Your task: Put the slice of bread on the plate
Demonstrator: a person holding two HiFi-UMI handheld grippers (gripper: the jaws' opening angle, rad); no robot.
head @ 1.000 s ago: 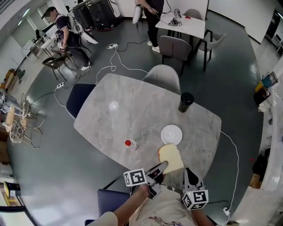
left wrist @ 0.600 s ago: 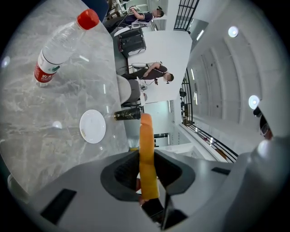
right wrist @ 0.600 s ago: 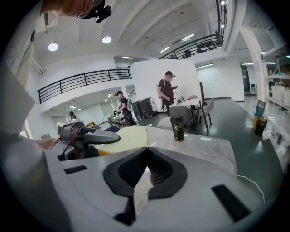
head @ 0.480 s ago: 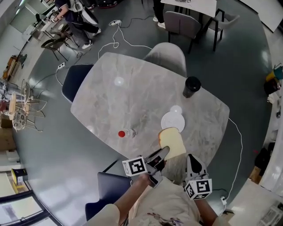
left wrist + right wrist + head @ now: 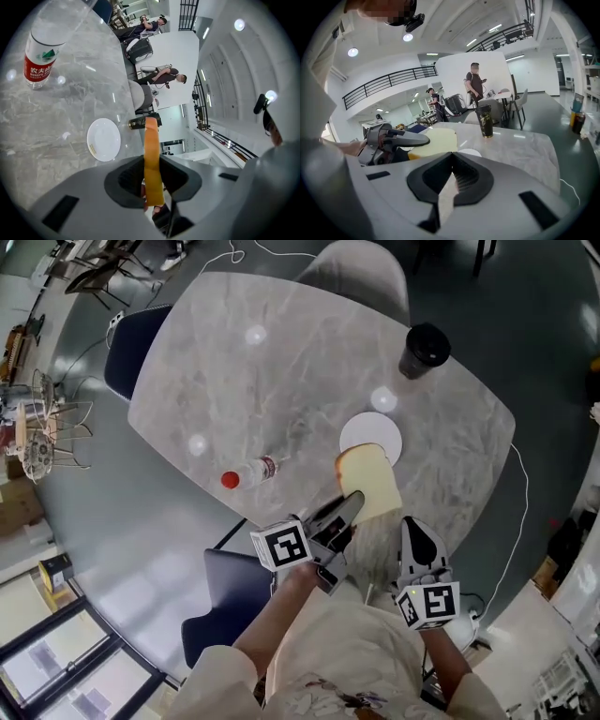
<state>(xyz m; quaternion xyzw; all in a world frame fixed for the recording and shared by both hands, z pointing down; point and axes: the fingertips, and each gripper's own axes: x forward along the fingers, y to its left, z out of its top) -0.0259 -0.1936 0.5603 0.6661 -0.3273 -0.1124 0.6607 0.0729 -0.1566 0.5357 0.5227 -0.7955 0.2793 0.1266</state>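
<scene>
My left gripper (image 5: 343, 514) is shut on a pale slice of bread (image 5: 369, 486) and holds it by its near edge above the marble table (image 5: 281, 362). The slice's far end reaches over the near rim of the small white plate (image 5: 373, 432). In the left gripper view the bread (image 5: 151, 140) stands edge-on between the jaws, with the plate (image 5: 103, 139) ahead and to the left. My right gripper (image 5: 419, 538) hangs shut and empty over the table's near edge, right of the bread. Its own view shows the bread (image 5: 437, 140) and the left gripper (image 5: 393, 139).
A clear water bottle with a red cap (image 5: 246, 473) lies on the table left of the bread. A black cup (image 5: 422, 351) stands beyond the plate. Chairs sit at the far side (image 5: 361, 273) and near side (image 5: 225, 601). People stand far off.
Both grippers have sunk and gone forward over the table. The bread has come with the left gripper, and its far end now overlaps the plate's near rim.
</scene>
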